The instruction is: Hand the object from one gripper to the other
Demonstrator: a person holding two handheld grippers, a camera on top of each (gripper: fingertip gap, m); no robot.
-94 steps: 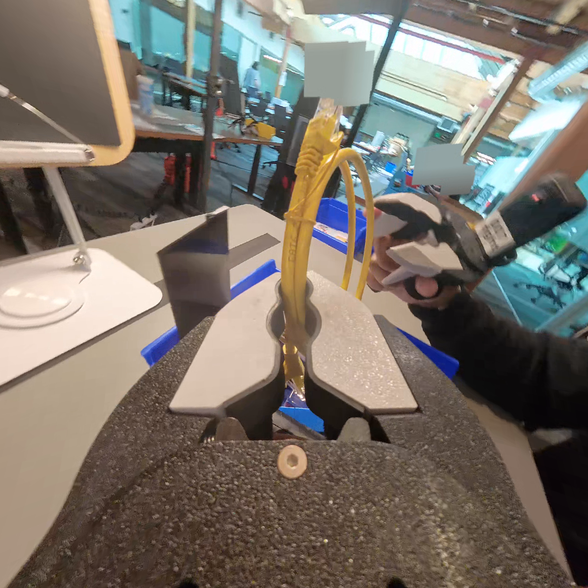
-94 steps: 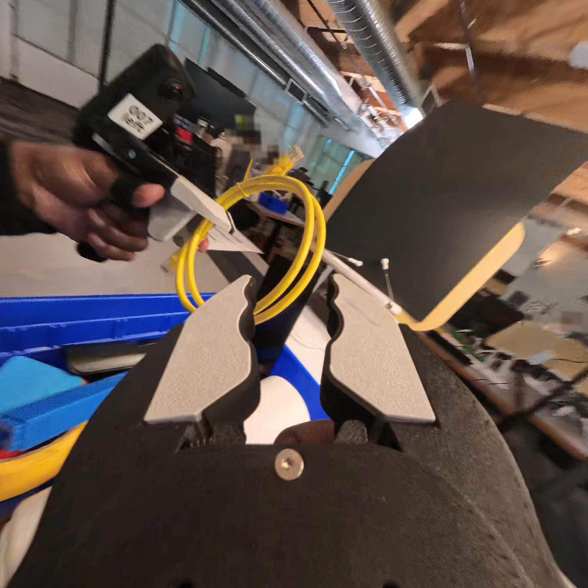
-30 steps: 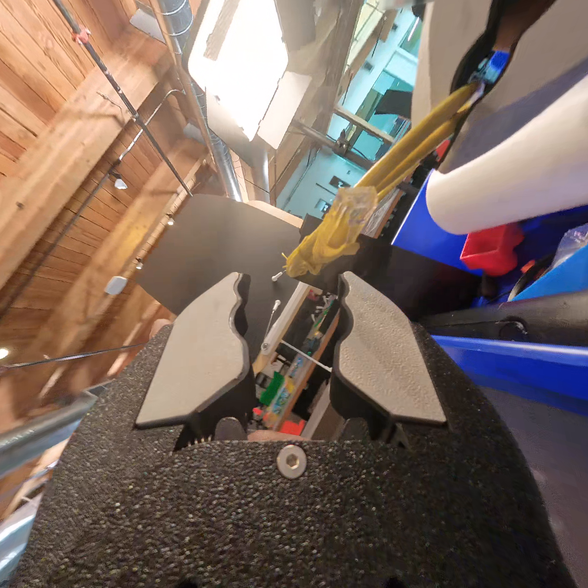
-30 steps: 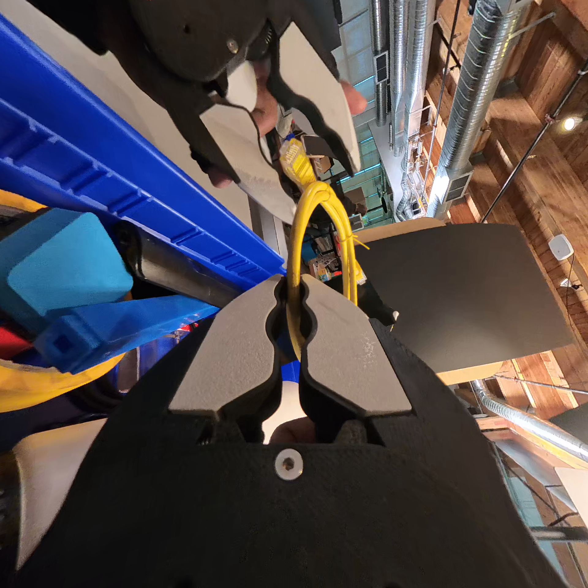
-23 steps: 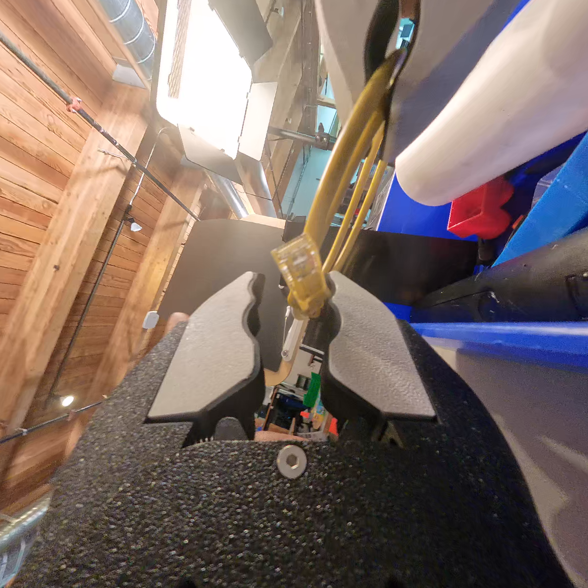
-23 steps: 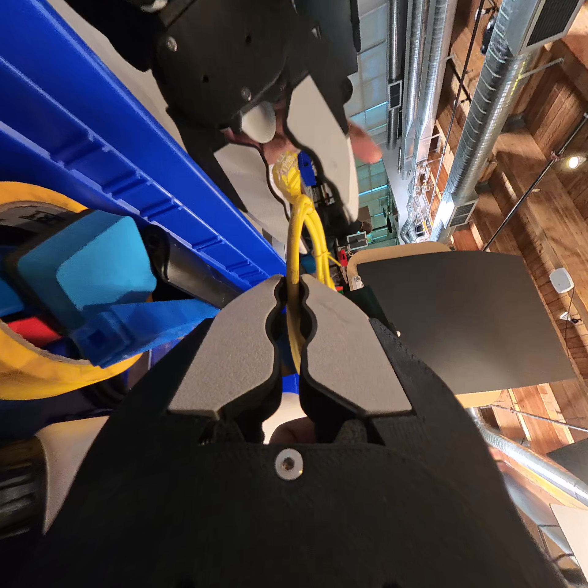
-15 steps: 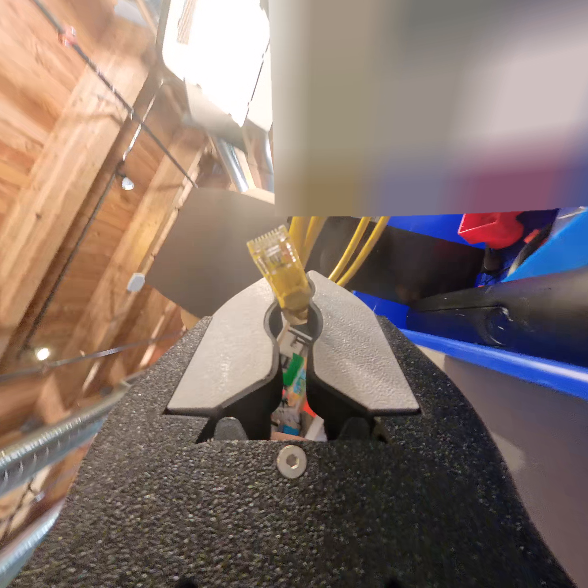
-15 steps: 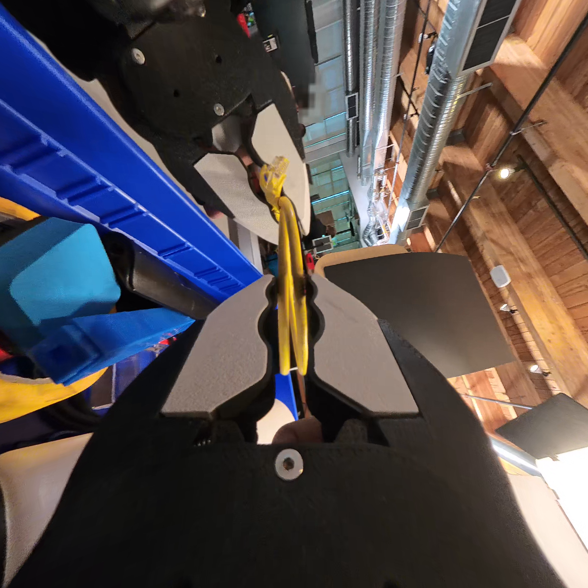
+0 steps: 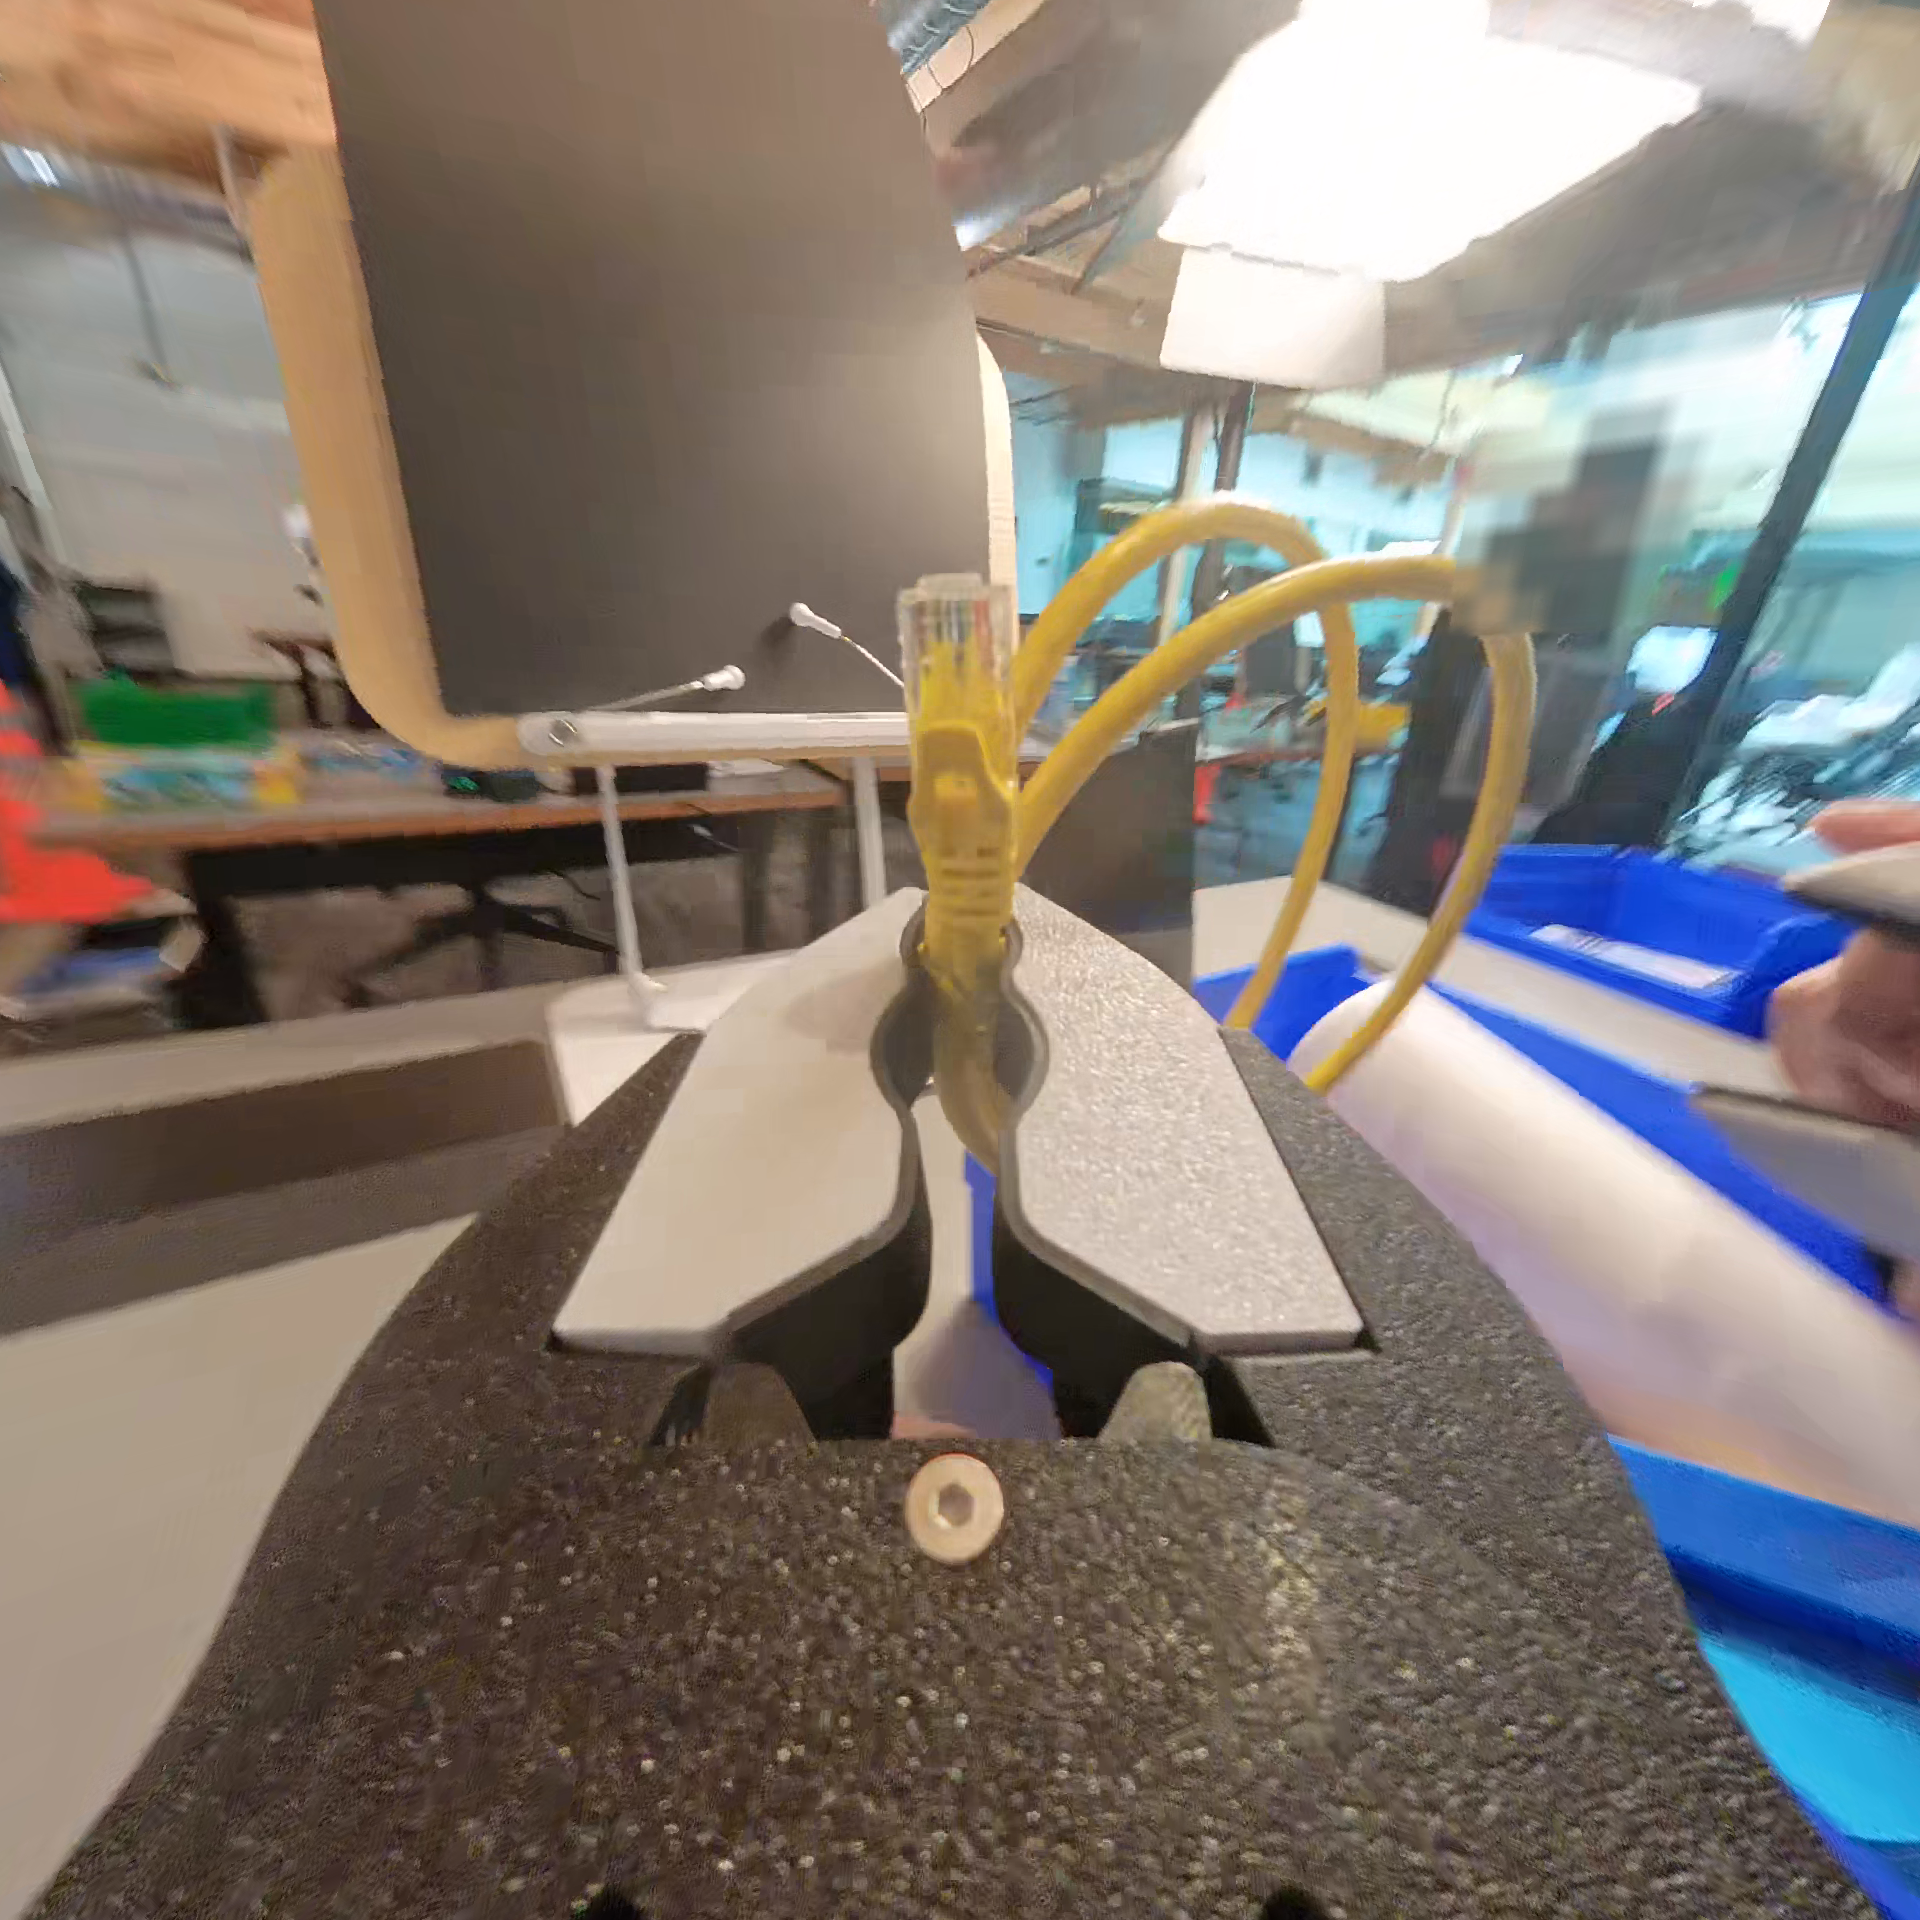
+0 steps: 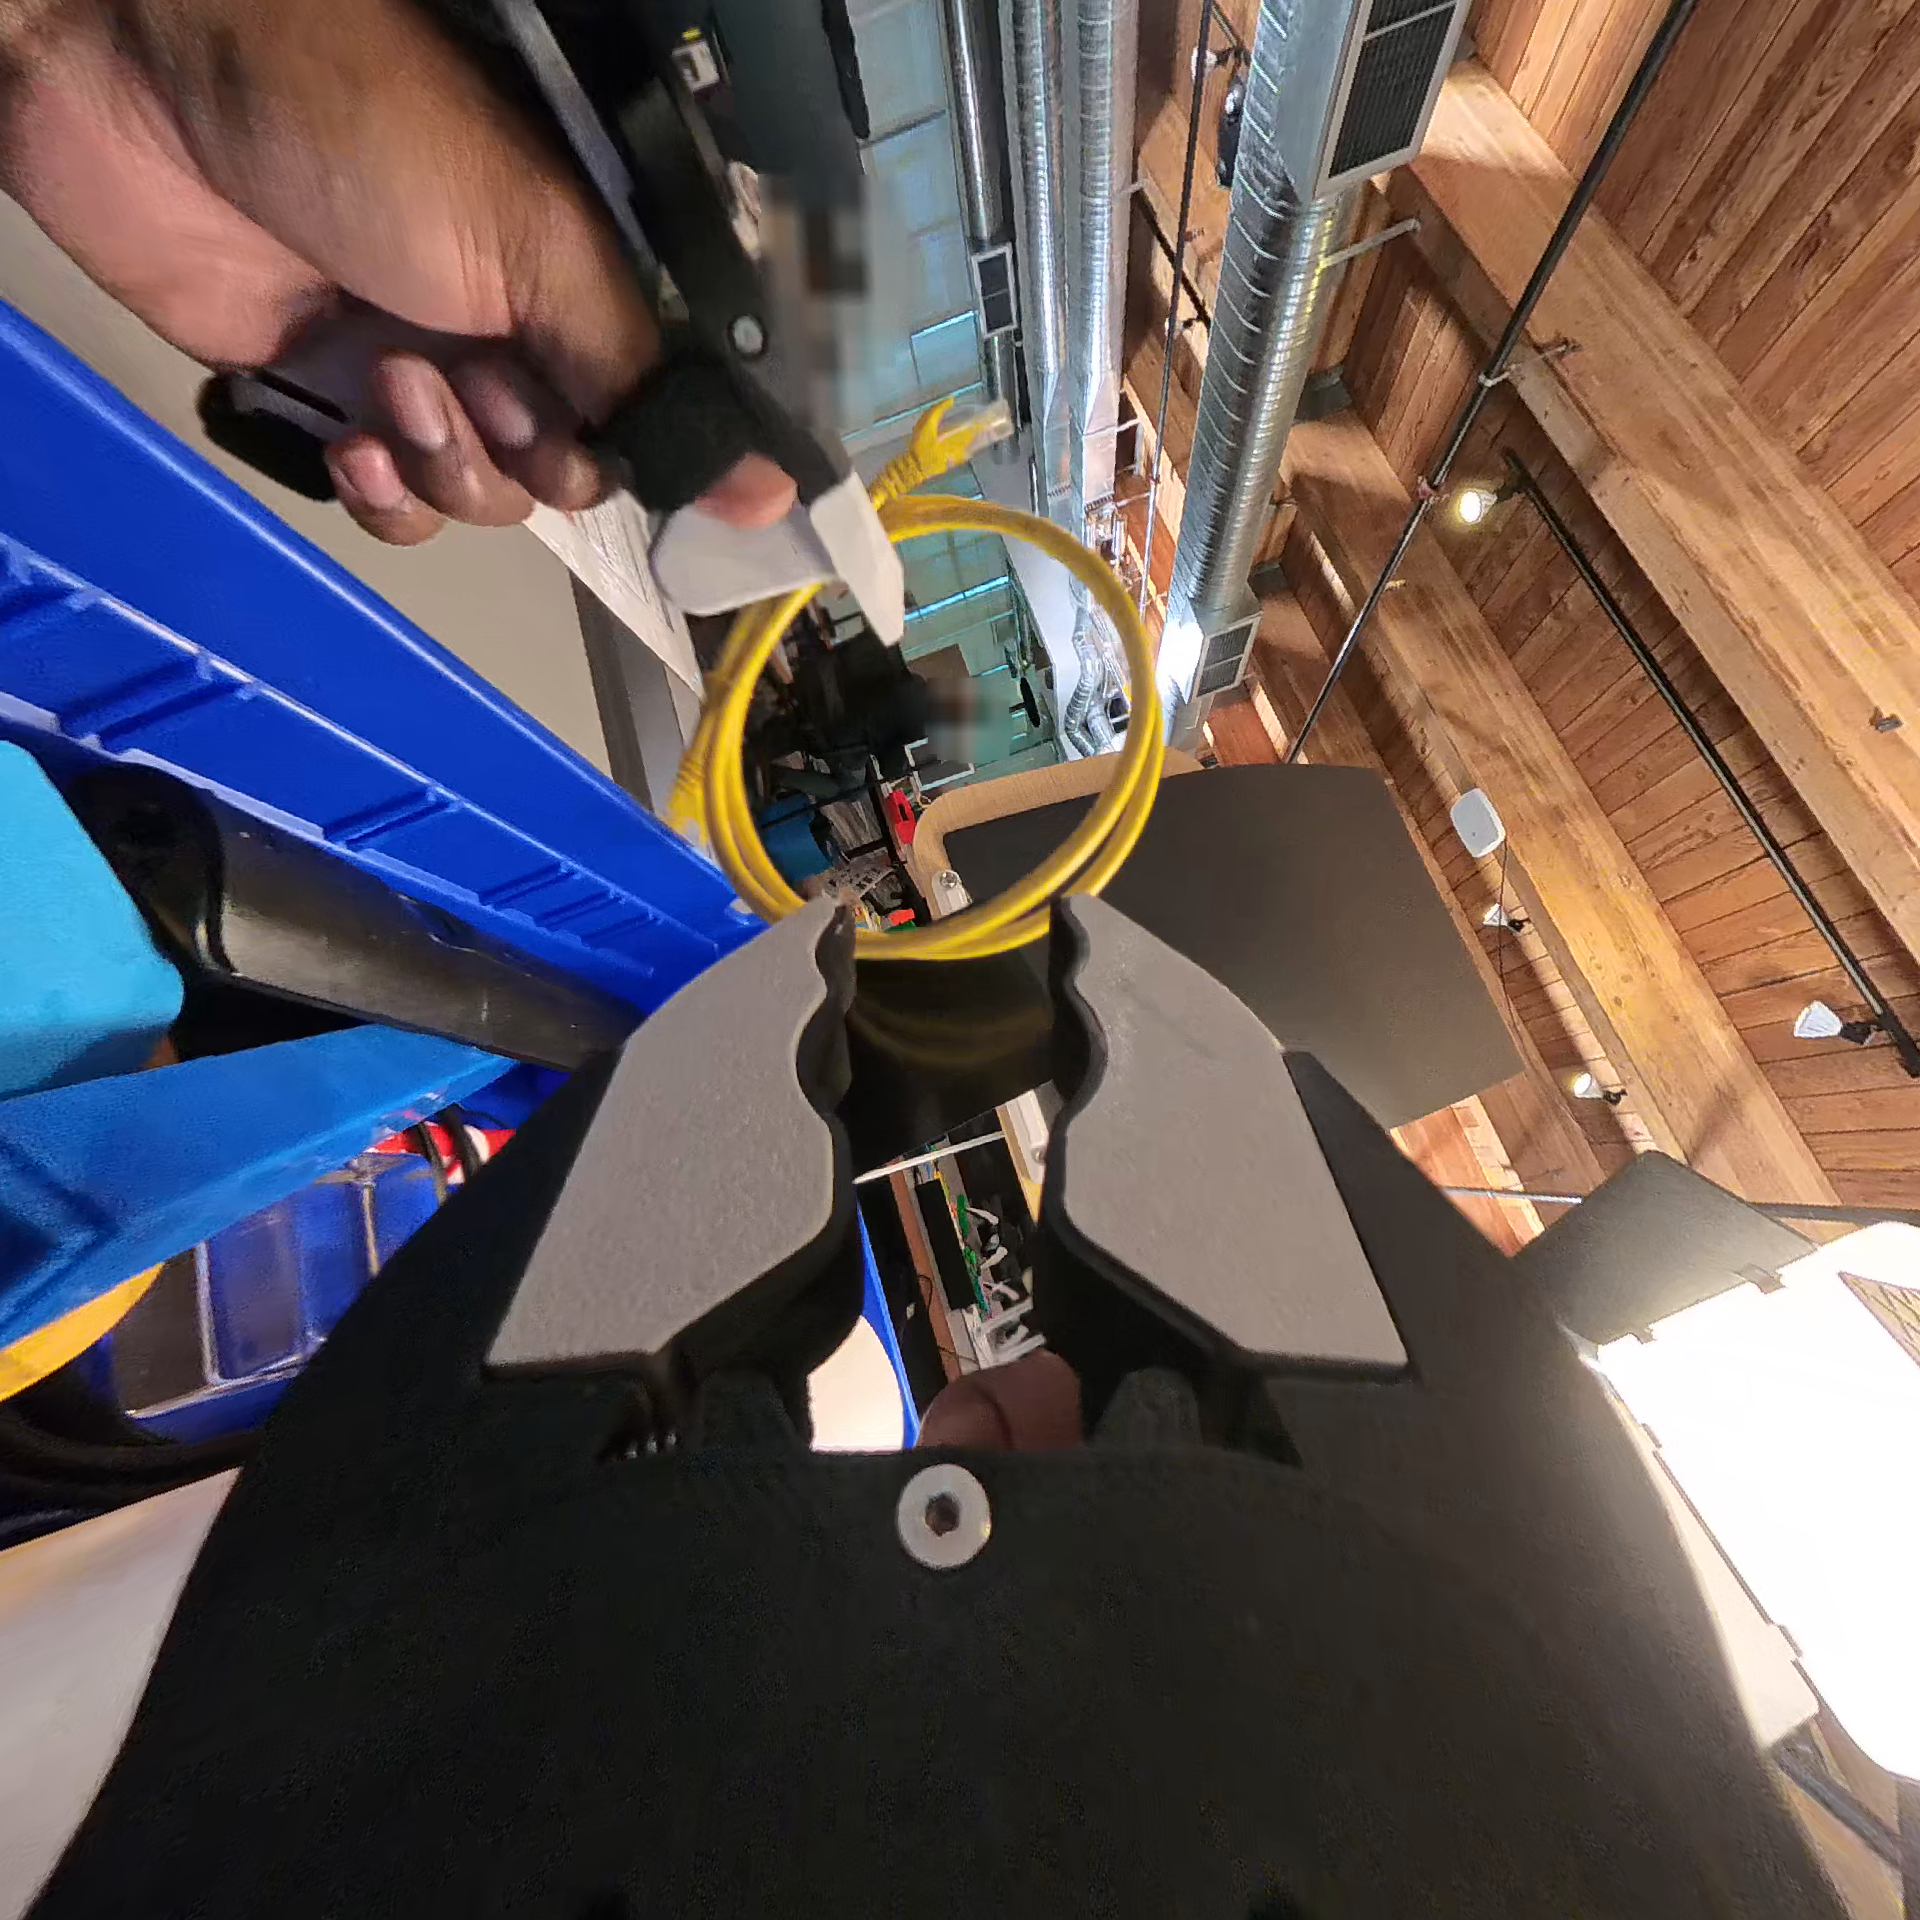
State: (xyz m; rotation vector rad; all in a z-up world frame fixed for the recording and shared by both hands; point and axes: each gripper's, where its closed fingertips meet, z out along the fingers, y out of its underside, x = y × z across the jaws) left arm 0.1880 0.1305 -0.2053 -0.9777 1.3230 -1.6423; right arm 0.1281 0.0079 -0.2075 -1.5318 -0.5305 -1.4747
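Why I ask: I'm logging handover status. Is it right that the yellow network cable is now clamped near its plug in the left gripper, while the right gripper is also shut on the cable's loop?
Not quite. The left gripper is indeed shut on the yellow network cable near its plug, but the right gripper is open: the right wrist view shows its jaws apart, with the loop lying beyond their tips, ungripped.

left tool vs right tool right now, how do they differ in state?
The left tool is shut on the yellow cable, gripping it just below the clear plug; the right tool is open and holds nothing.
The left tool's fingers nearly meet around the cable; the right tool's fingers stand apart, with the cable loop just beyond their tips, untouched as far as I can tell.
Shared: same grey finger pads on a black textured body.
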